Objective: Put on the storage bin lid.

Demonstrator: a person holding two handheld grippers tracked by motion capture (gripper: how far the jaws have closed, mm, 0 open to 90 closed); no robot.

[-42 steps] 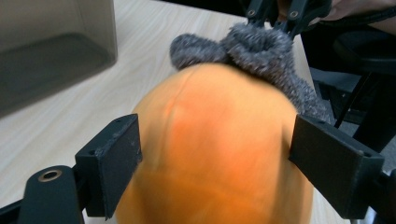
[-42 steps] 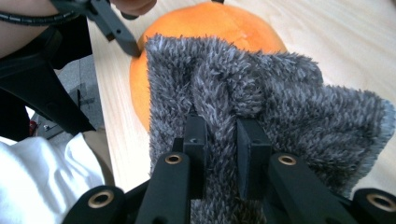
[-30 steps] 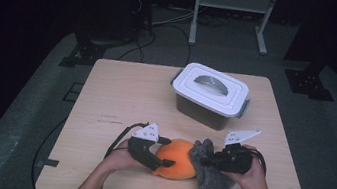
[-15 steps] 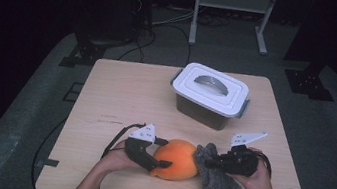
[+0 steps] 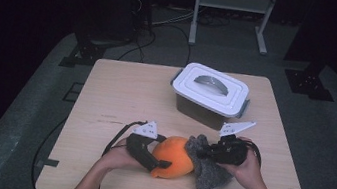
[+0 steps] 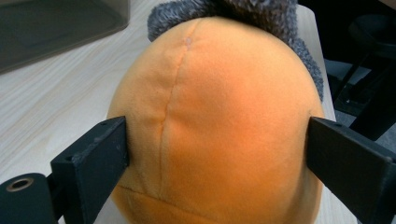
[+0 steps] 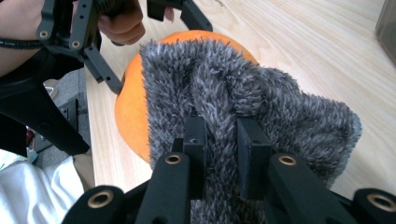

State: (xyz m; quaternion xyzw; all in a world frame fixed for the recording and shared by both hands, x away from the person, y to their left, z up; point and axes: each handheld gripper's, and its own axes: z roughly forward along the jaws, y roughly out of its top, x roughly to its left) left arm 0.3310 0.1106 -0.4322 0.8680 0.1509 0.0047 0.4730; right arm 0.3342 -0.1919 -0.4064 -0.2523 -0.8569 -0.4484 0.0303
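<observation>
Your orange plush ball (image 5: 175,157) lies on the pale wooden table (image 5: 121,92), near its front edge and well in front of the white-lidded box (image 5: 209,94) (take that box as the landmark). Your left tool (image 6: 215,154) straddles the ball; its jaws have just been opening, and they now stand wide at the ball's two flanks, the left one touching the plush and the right one barely clear, so nothing presses. Your right tool (image 7: 219,140) is clamped on a fold of the grey fuzzy cloth (image 7: 261,107), which drapes against the ball's side that faces away from your left hand (image 5: 119,155). The cloth sits in front of the box, just right of the ball. Around the table the floor (image 5: 26,119) is grey carpet with cables across it, and beyond the box a white metal stand (image 5: 233,3) rises in a dark room.
</observation>
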